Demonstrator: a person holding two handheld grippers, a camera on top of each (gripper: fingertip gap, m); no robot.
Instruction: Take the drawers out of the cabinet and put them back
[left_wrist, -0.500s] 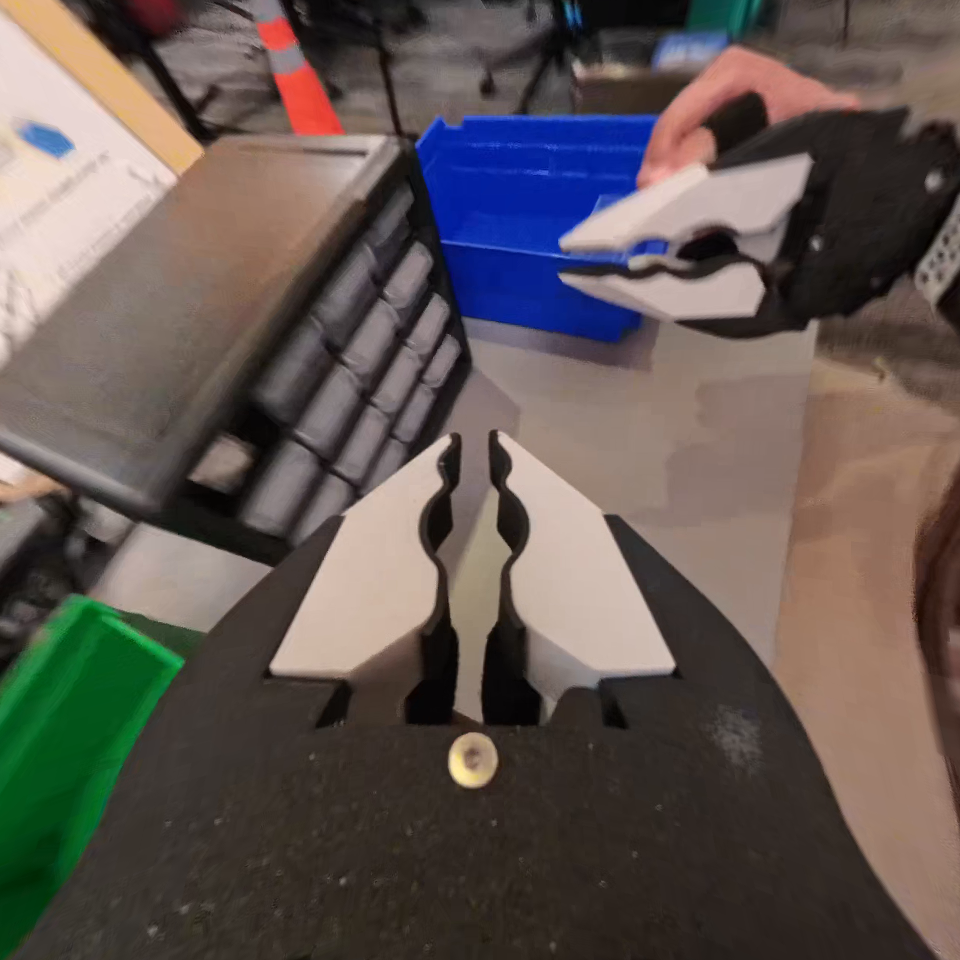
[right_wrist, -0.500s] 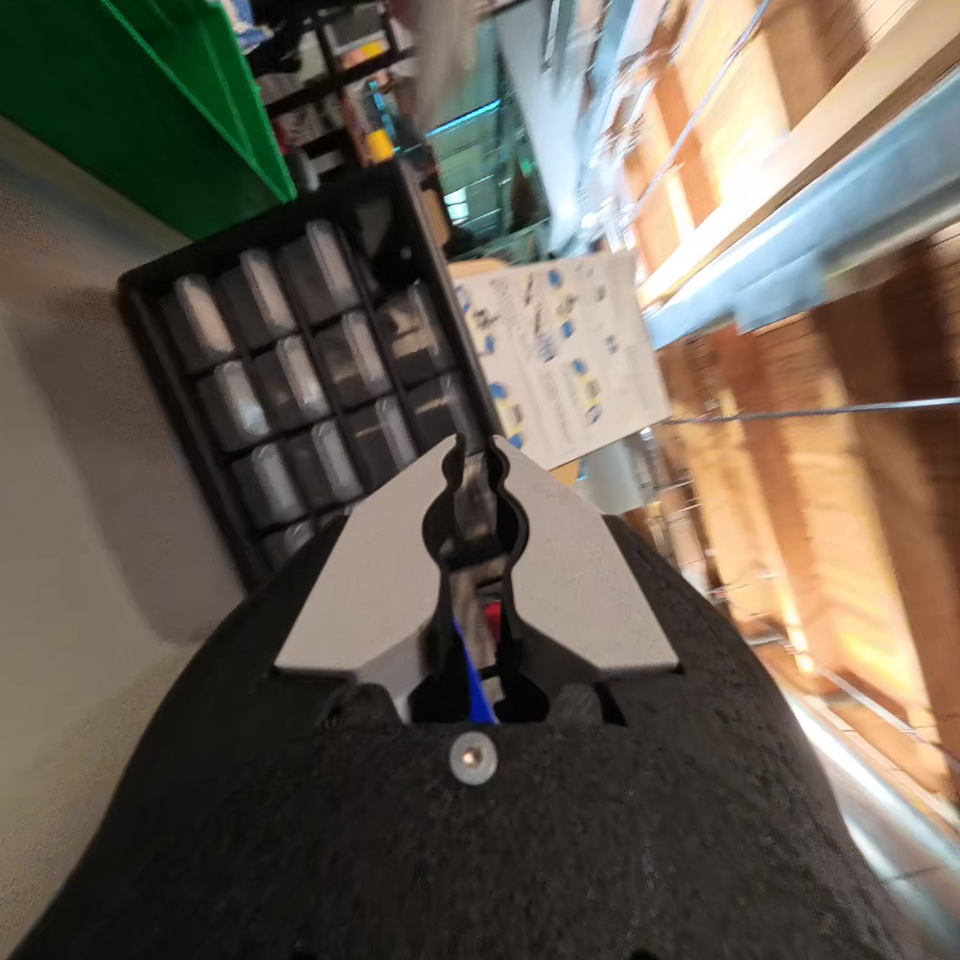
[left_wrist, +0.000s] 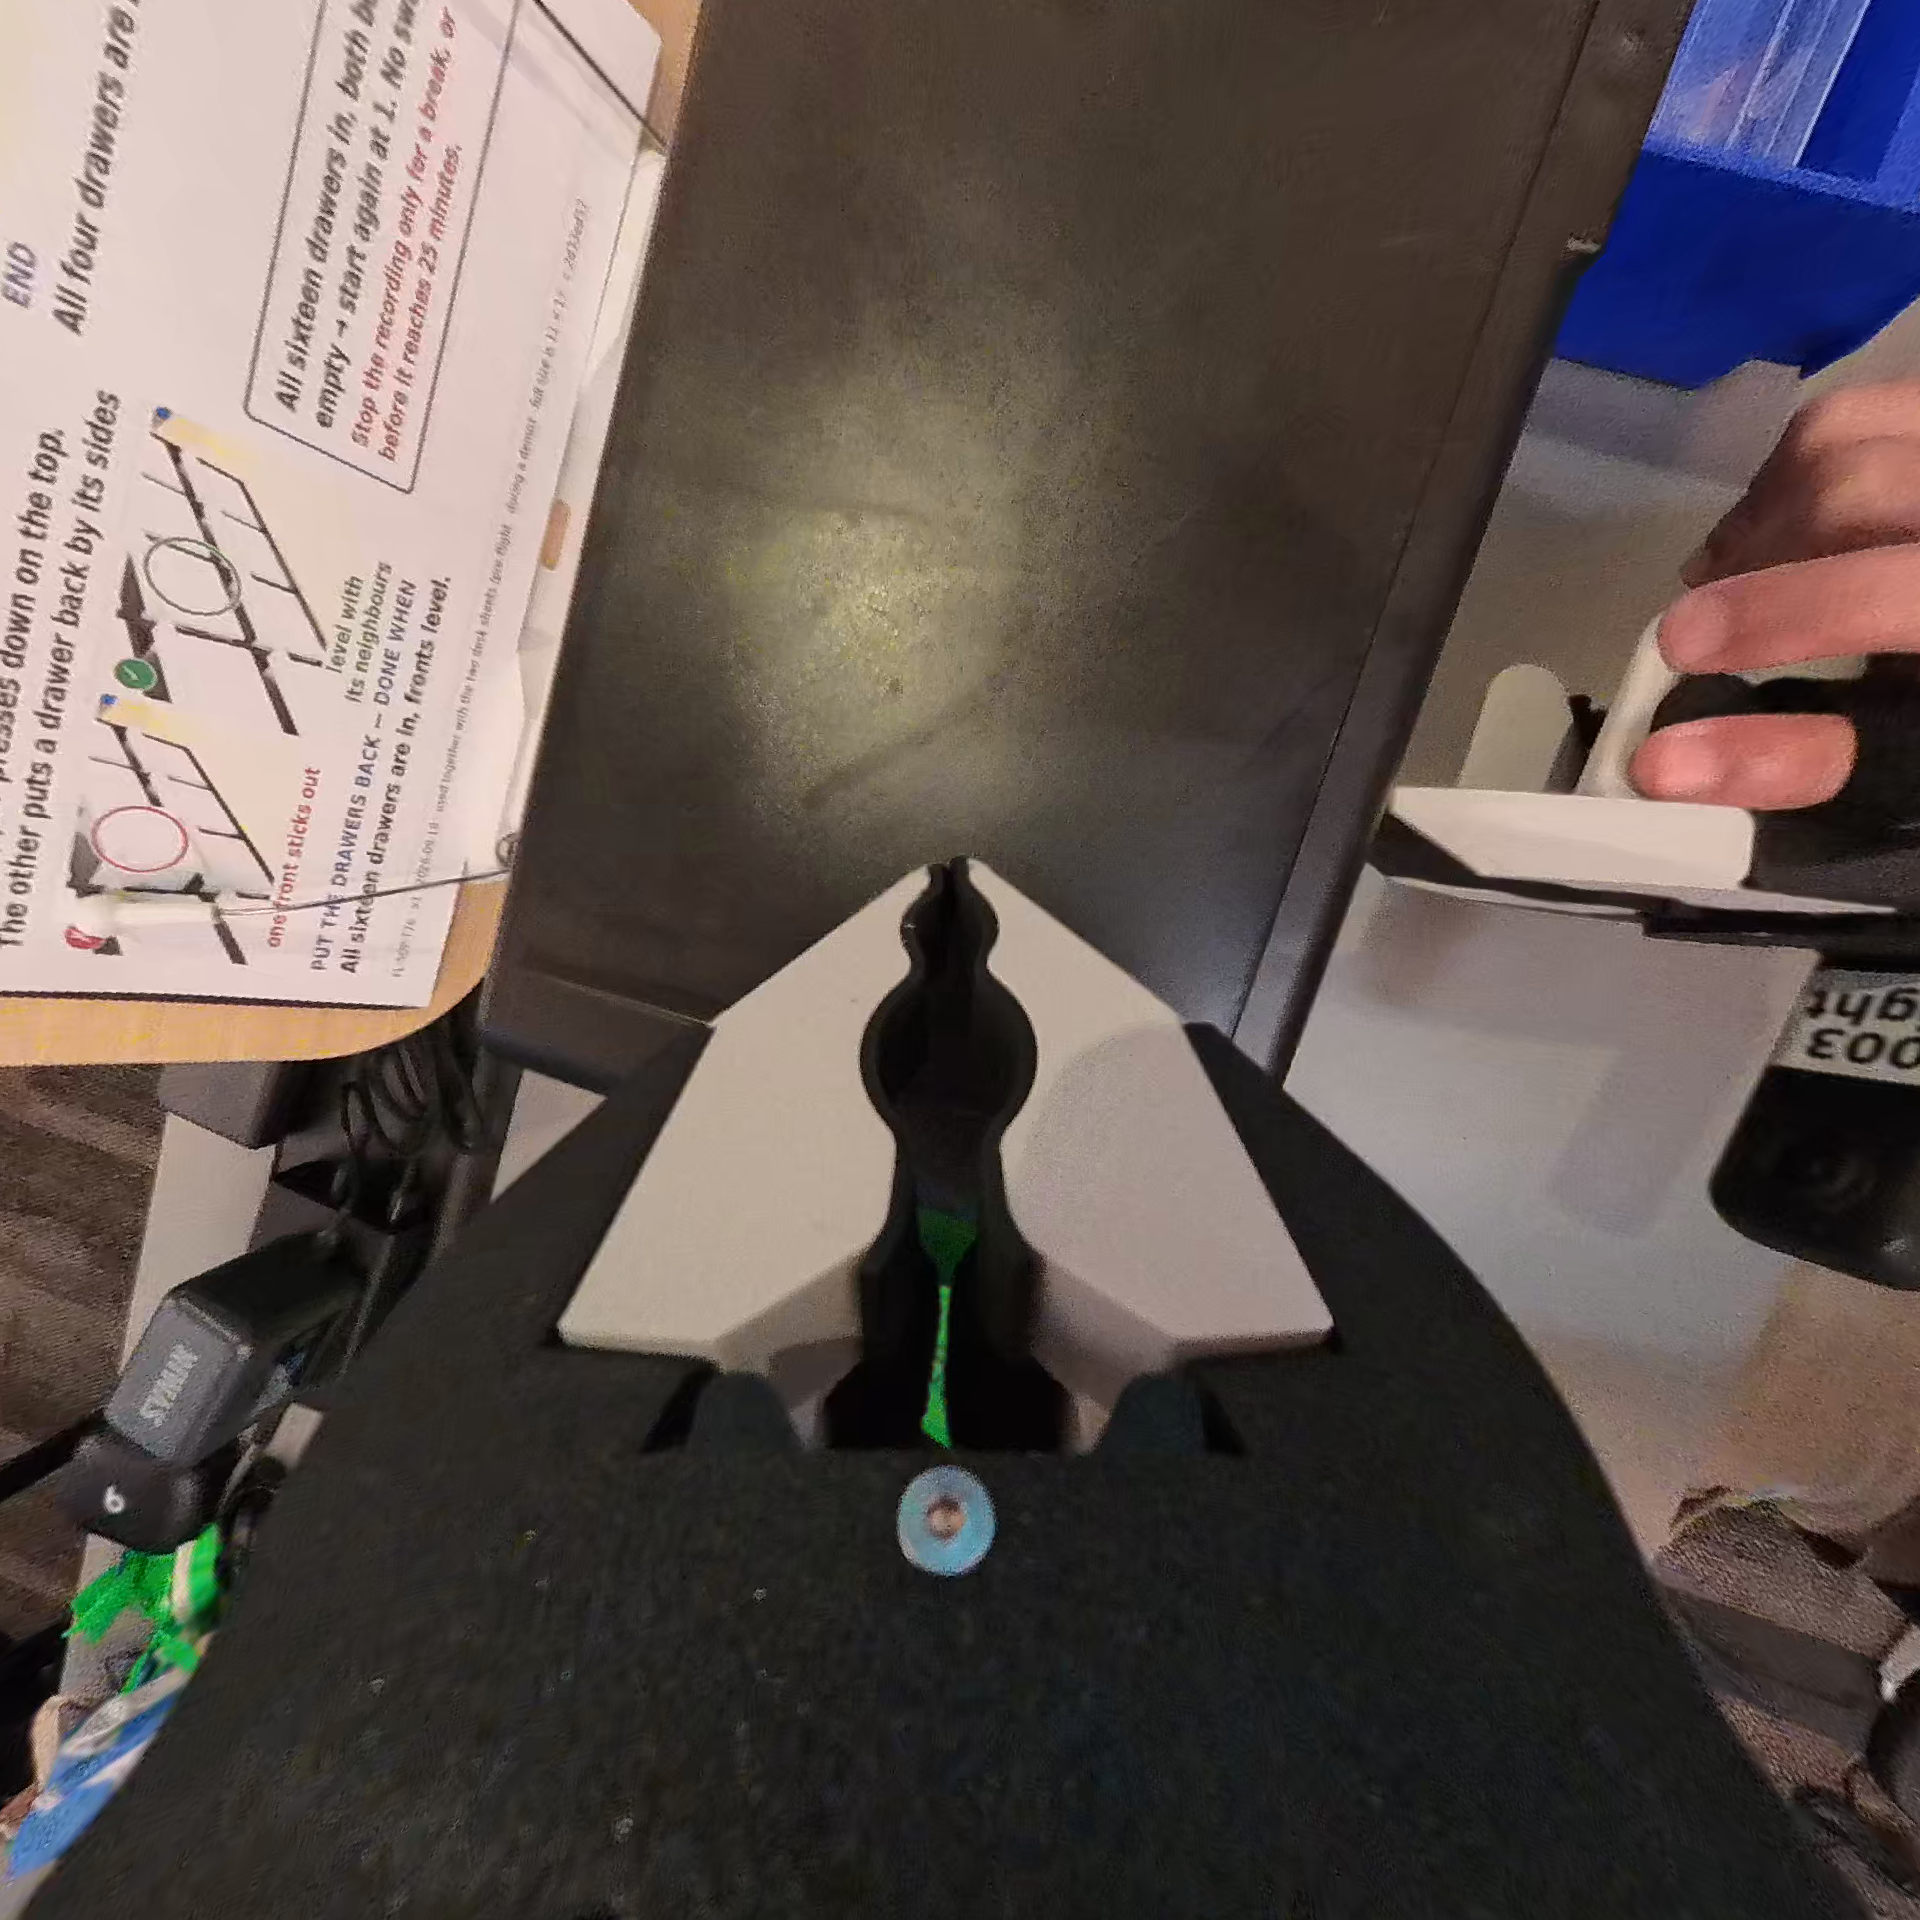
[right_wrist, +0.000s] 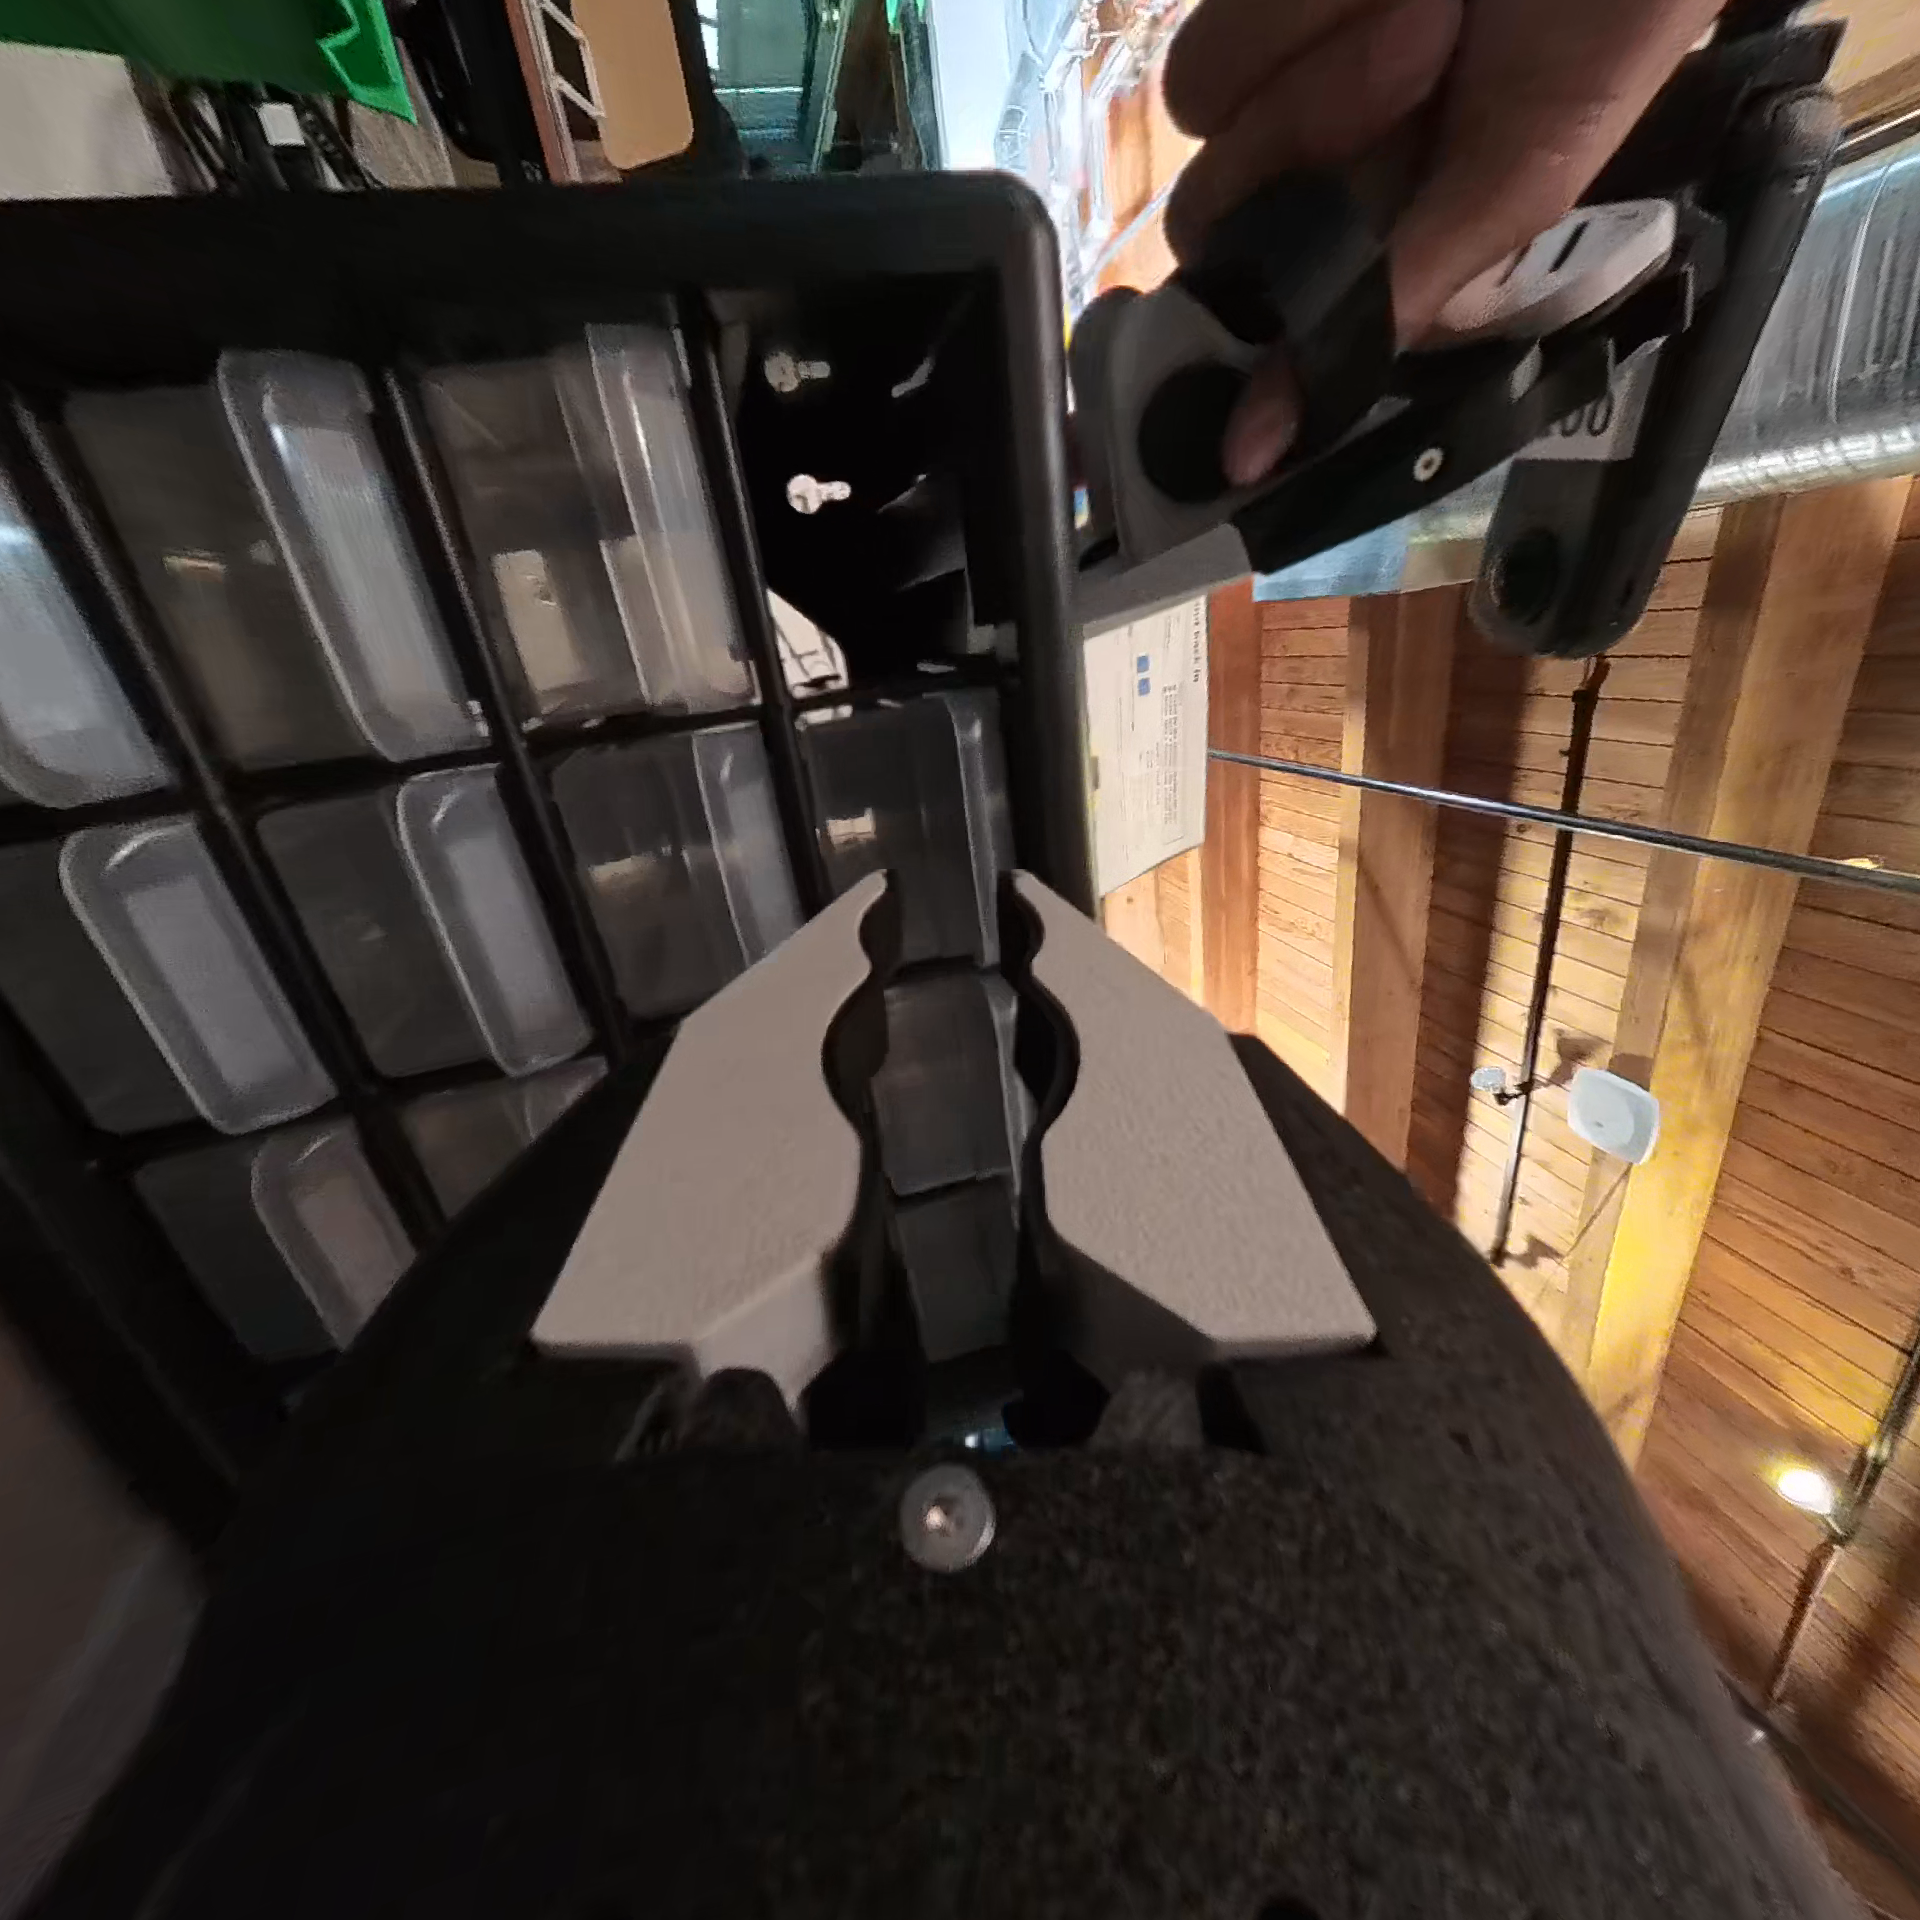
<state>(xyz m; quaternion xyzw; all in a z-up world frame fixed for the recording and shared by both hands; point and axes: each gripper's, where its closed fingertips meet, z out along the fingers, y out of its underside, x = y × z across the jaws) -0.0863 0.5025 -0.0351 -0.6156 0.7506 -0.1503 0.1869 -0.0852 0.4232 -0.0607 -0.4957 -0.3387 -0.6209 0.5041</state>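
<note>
**Left gripper pressed on the cabinet top, right gripper at the drawer fronts**

The left gripper (left_wrist: 954, 871) has its fingers pressed together, tips touching with only the scalloped hollows dark between them. Its tips lie at the near edge of the cabinet's (left_wrist: 1039, 416) flat black top, which fills the middle of the left wrist view and carries a pale glare patch. Whether the tips actually bear on the top cannot be told. To the left of the cabinet a printed sheet (left_wrist: 260, 468) lies on a wooden board. A blue bin (left_wrist: 1787, 208) sits past the cabinet's far right corner. At the right edge, a hand (left_wrist: 1797, 665) holds the right gripper beside the cabinet's front.

In the right wrist view the picture is turned sideways. The right gripper (right_wrist: 948, 894) is slightly spread, a narrow gap between its grey fingers, and holds nothing. It points at the cabinet's front (right_wrist: 1023, 540), where translucent drawers (right_wrist: 436, 914) sit in a grid of black dividers. One slot (right_wrist: 862, 488) by the rounded corner is empty, its dark inside showing. The tips are just before the drawer (right_wrist: 904, 810) next to that slot; contact cannot be told. A second hand (right_wrist: 1382, 156) grips the left gripper above the cabinet's edge. Wooden walls (right_wrist: 1558, 1039) fill the background, and a green bin (right_wrist: 260, 42) shows at the top left corner.
</note>
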